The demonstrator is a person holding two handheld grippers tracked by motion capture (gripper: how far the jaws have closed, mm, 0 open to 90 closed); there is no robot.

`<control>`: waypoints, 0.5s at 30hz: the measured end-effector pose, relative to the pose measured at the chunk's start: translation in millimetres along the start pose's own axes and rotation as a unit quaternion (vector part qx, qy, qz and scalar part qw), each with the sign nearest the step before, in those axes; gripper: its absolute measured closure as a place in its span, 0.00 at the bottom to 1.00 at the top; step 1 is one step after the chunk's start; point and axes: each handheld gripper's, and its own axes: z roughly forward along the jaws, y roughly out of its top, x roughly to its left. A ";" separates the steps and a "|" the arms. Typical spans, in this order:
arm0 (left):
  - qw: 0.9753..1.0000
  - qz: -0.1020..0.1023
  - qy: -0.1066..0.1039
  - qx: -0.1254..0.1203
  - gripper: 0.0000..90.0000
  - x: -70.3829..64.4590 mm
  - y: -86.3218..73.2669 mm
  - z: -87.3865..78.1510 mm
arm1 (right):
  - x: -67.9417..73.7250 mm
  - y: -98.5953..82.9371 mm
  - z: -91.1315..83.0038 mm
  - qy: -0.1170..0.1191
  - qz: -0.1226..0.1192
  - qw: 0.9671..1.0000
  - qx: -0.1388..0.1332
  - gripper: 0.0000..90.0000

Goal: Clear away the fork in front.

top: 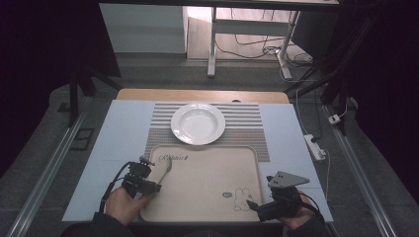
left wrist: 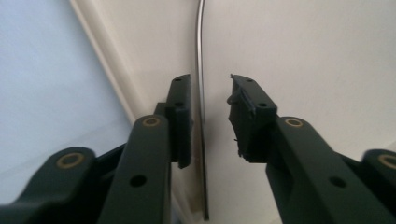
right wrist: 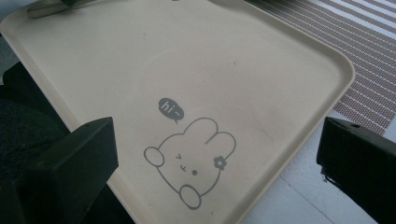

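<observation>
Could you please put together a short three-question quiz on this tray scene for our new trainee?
1. True or false: the white plate sits on the beige tray.
2. What lies between the jaws of the left tongs? A) a thin metal utensil handle B) a cup C) a sponge
3. What animal is drawn on the tray near the right tongs?

Key: 1. False, it sits on the striped mat beyond the tray. 2. A. 3. A rabbit.
</observation>
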 end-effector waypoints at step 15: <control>0.998 0.060 -0.007 -0.032 0.99 18.2 47.0 7.4 | -3.8 -1.1 2.0 0.004 0.003 1.000 0.003 0.00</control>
